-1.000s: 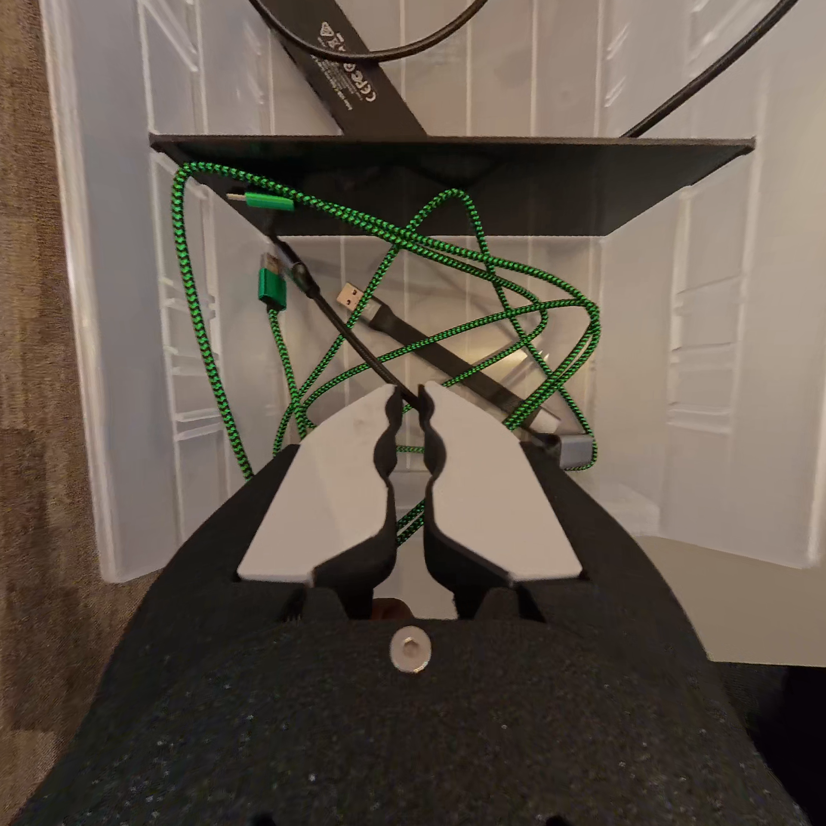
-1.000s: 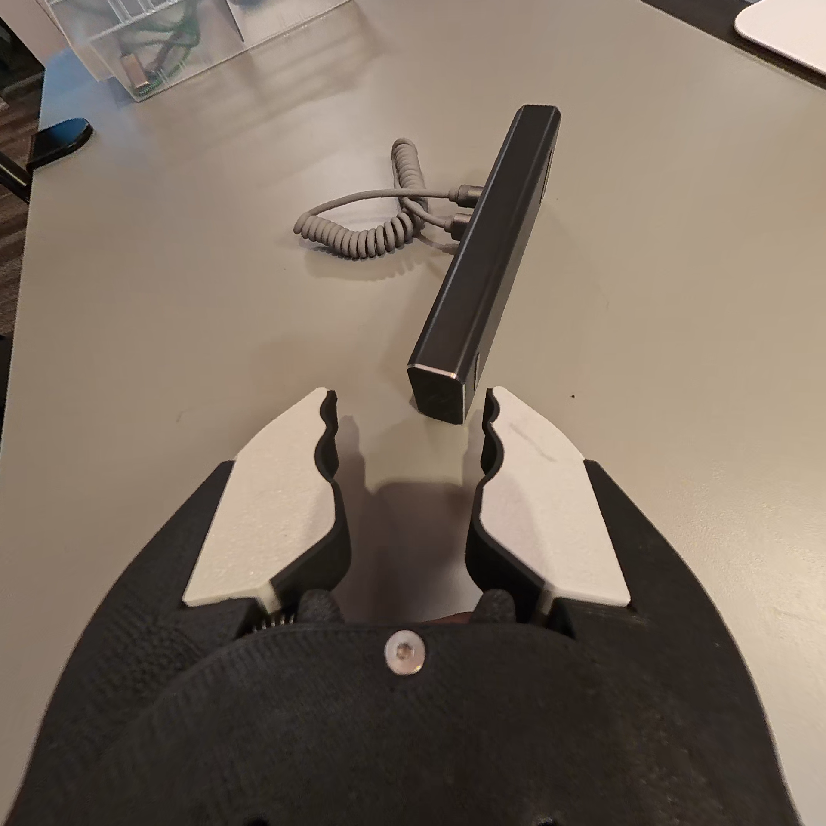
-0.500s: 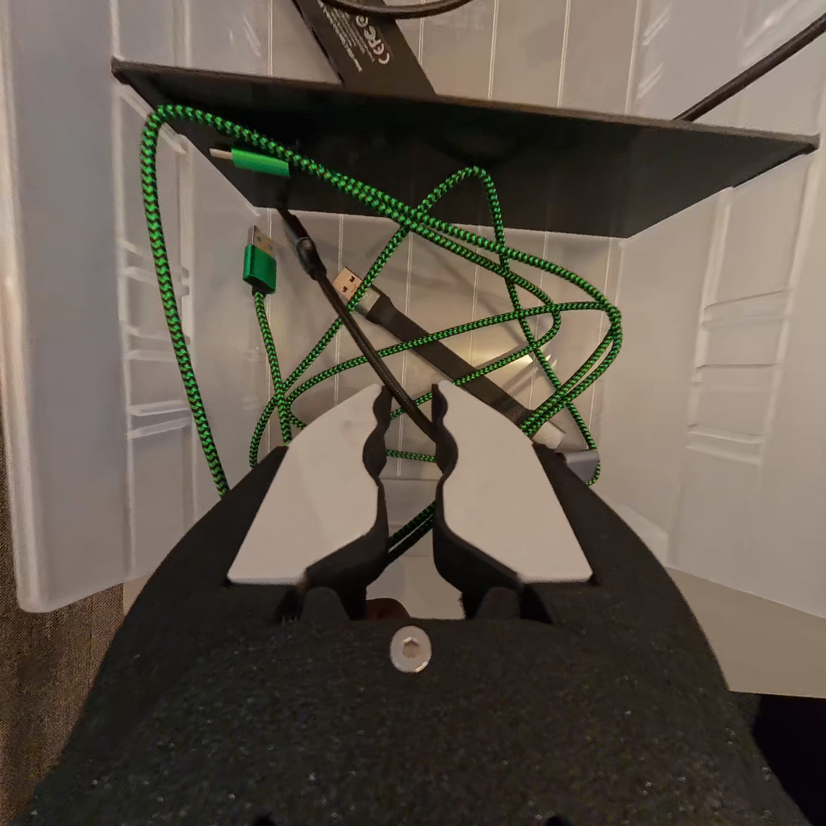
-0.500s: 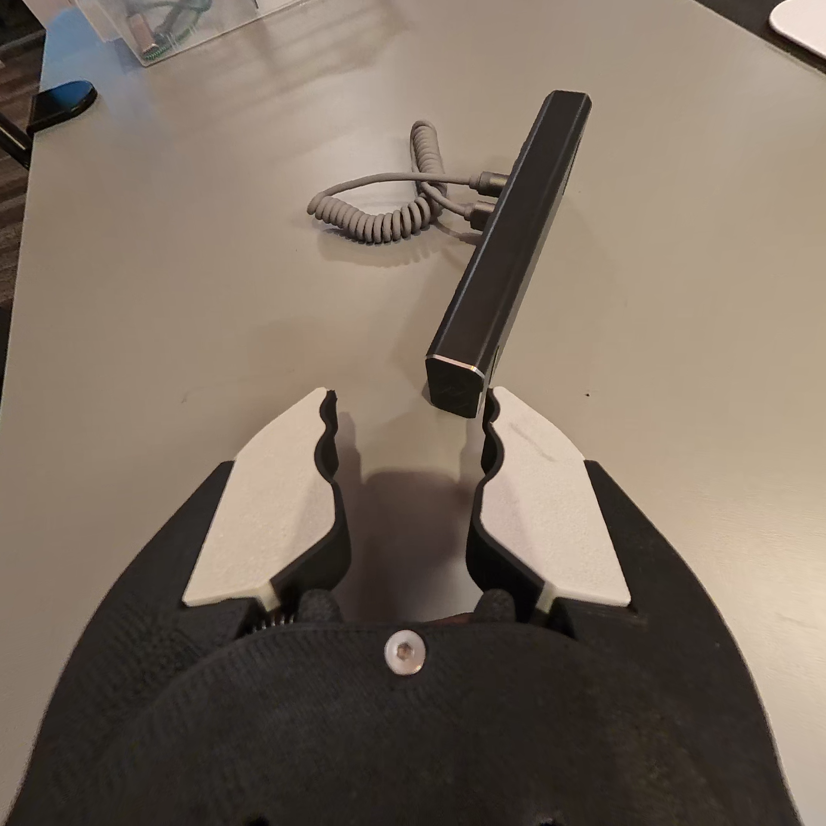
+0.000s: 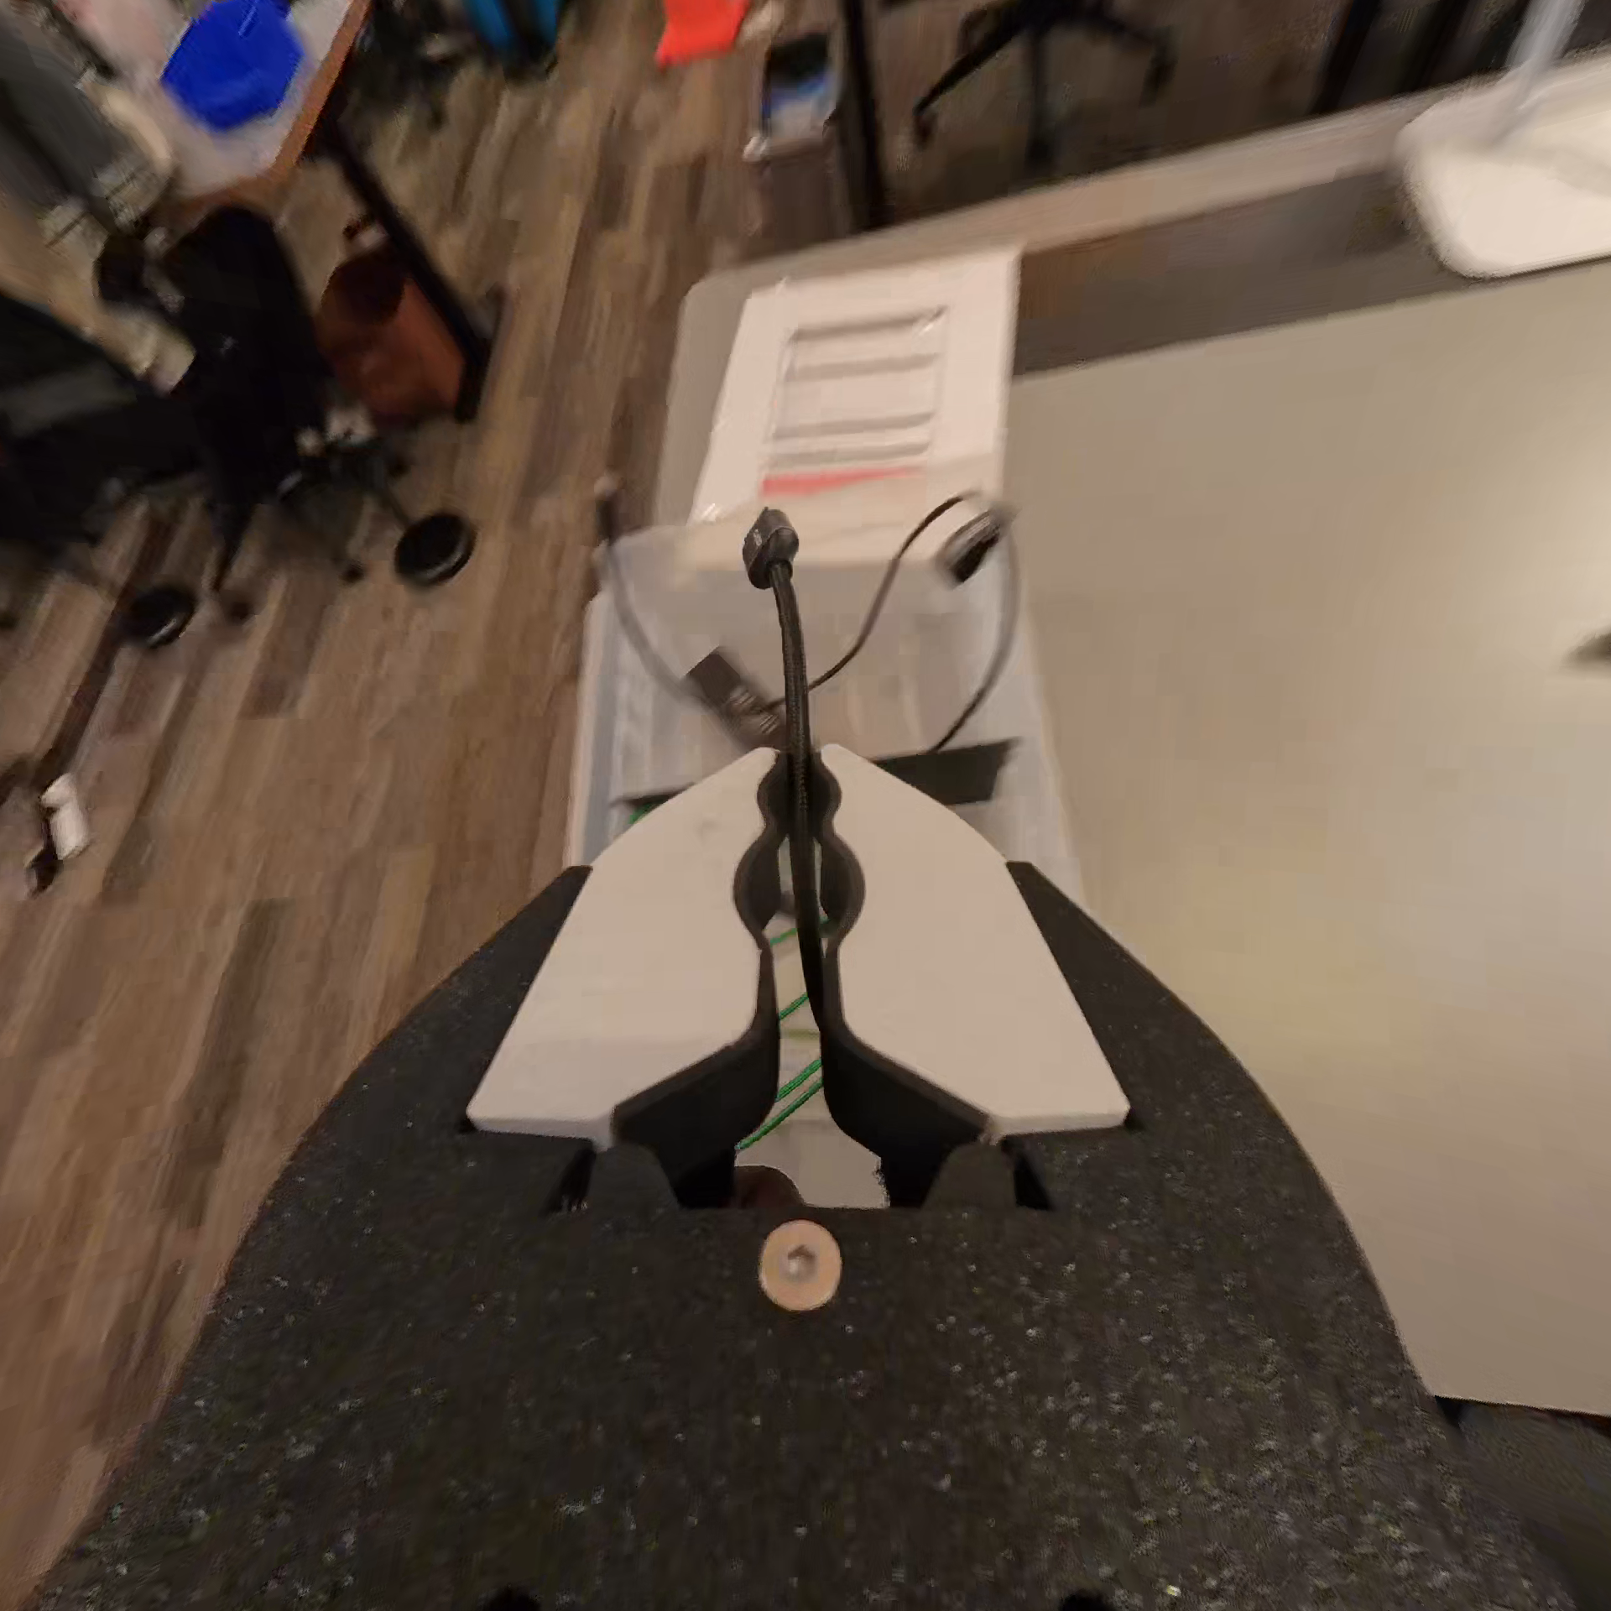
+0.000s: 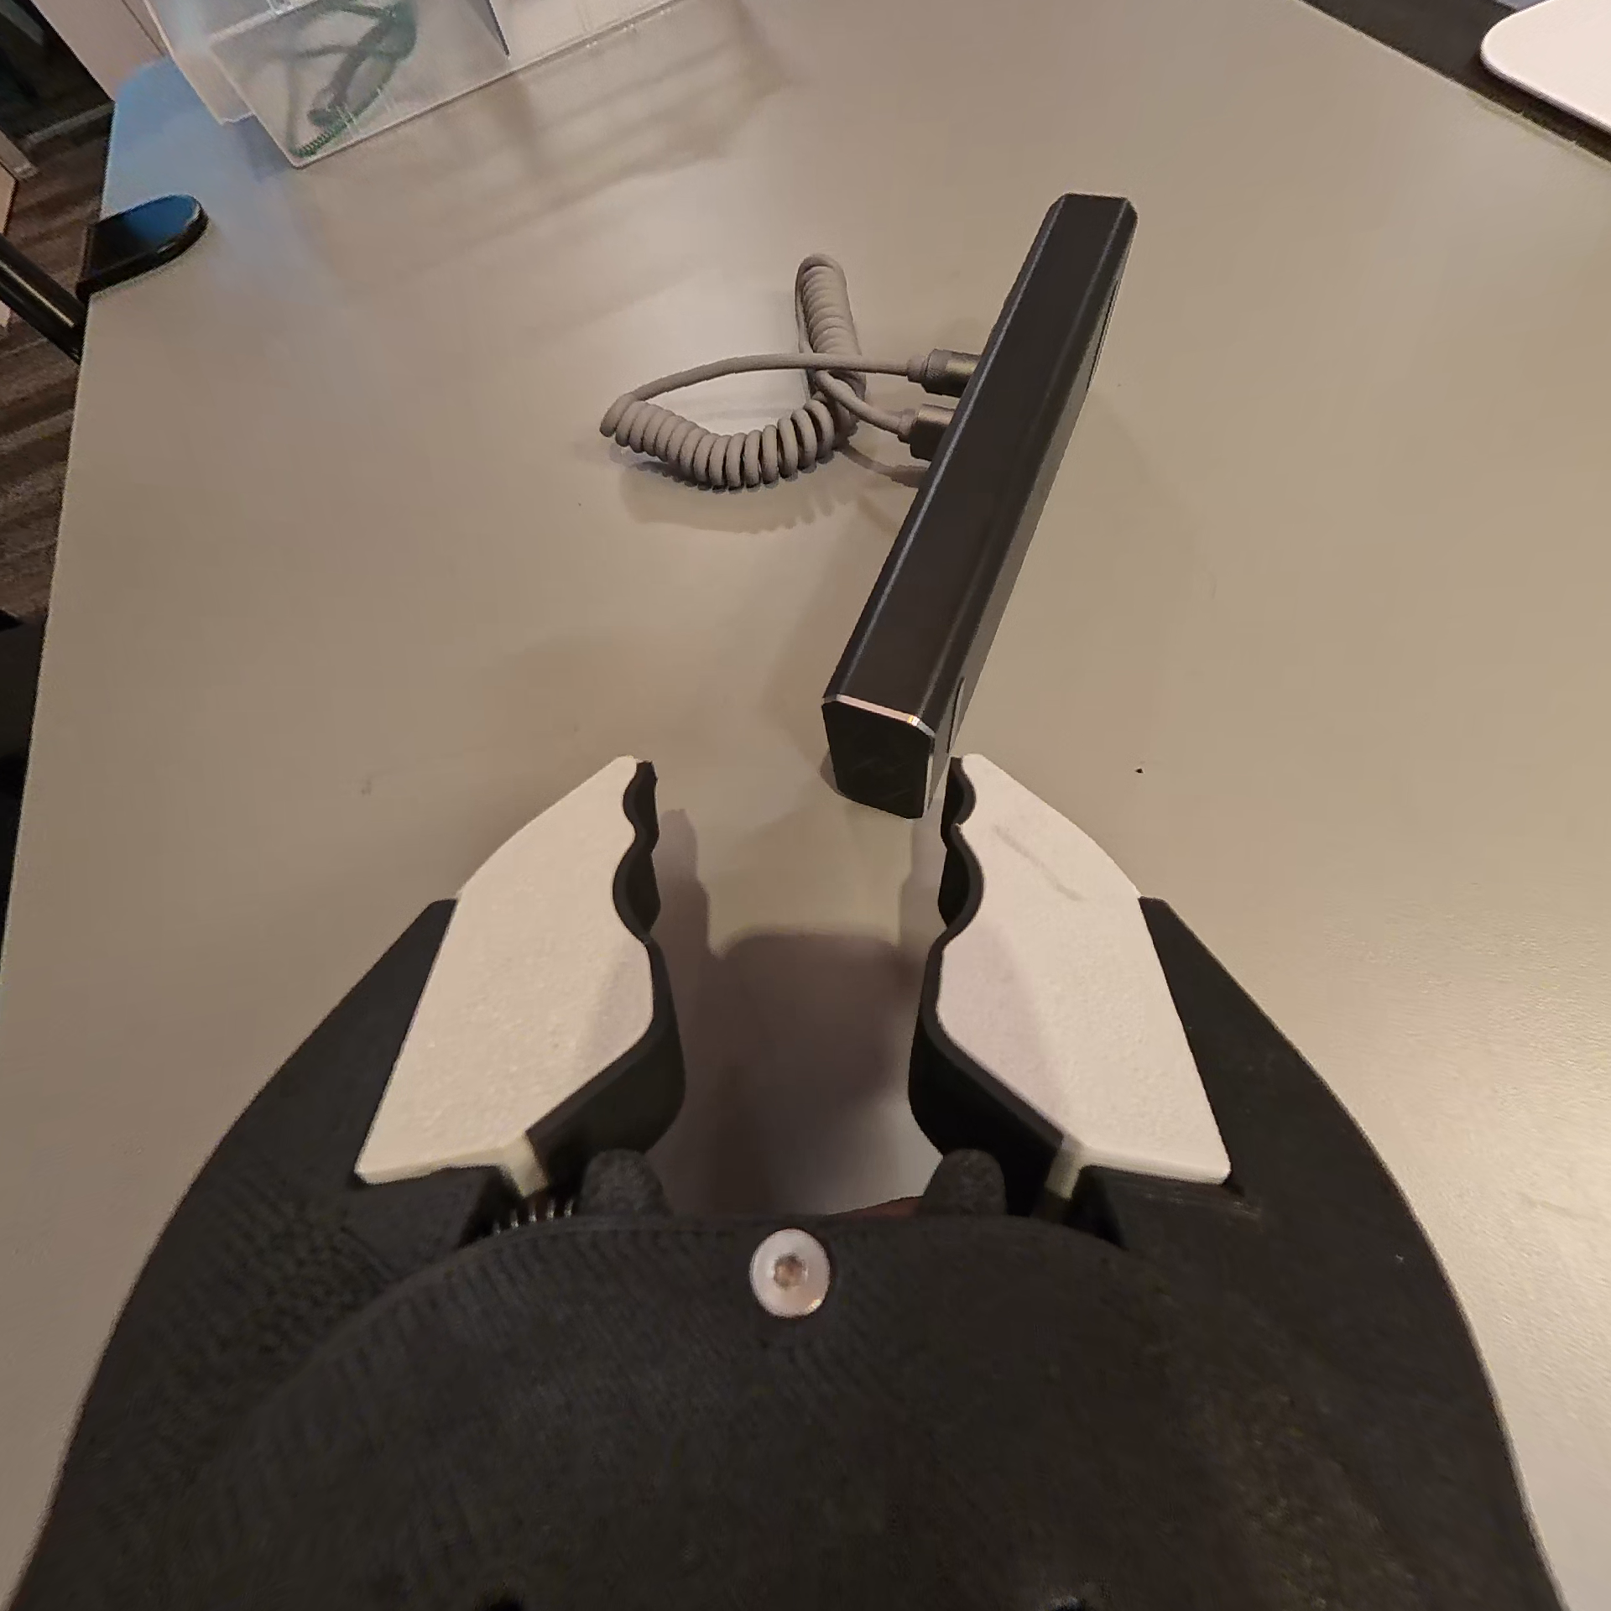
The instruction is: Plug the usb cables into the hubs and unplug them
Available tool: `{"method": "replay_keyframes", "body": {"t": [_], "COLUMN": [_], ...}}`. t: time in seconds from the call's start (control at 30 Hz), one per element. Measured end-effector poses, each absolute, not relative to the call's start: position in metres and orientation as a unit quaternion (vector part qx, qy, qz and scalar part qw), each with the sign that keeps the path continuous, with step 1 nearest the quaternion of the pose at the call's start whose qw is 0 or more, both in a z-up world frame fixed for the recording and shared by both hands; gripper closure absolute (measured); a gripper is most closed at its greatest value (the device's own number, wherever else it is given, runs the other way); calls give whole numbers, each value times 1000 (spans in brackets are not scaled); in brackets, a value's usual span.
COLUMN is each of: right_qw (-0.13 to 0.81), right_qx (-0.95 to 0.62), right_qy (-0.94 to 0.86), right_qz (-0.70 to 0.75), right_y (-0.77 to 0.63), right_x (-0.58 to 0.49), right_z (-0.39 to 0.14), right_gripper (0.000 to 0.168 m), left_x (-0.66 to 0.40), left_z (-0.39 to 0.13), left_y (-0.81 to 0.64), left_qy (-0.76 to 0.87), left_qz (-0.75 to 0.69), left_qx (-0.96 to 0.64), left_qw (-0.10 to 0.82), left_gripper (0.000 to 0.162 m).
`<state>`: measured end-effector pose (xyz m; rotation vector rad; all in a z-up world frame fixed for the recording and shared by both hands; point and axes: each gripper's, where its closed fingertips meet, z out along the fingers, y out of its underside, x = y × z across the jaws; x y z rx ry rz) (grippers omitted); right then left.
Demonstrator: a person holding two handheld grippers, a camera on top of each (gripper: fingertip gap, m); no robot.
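We are holding the black cable [image 5: 795, 697] clamped in the left gripper [image 5: 798, 767], plug forward. The right gripper [image 6: 798, 776], fingers apart, is waiting just before the hub [image 6: 985, 523]; we should steady the hub first.

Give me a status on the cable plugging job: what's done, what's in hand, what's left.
Done: the grey coiled cable has both ends against the side of the black hub on the table, apparently plugged in. In hand: the left gripper is shut on a black braided cable, its plug free in the air. The right gripper is open at the hub's near end. Left: plugging the black cable in, then unplugging.
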<state>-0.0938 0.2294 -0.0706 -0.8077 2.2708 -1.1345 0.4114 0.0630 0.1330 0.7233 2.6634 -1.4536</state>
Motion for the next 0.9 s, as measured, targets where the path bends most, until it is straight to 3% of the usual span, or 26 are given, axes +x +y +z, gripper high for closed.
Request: {"method": "replay_keyframes", "body": {"t": [0.17,0.4,0.5,0.73,0.9], "right_qw": [219,208,186,174,191], "right_qx": [-294,-264,-266,-323,-445], "right_qy": [830,823,812,753,686], "right_qz": [-422,-458,-486,-546,-543], "right_y": [228,221,218,202,219], "right_x": [-100,-114,-119,-89,-44], "right_z": [-69,-49,-31,11,9], "right_gripper": [106,107,110,108,122], "left_x": [283,104,55,14,20], "left_z": [136,77,52,13,1], "left_y": [84,117,143,197,226], "left_qy": [804,703,651,578,556], "left_qz": [-466,-367,-322,-260,-242], "left_qx": [342,401,420,472,500], "left_qw": [-139,-458,-545,-613,-618], "left_gripper": [159,159,159,159,159]}}
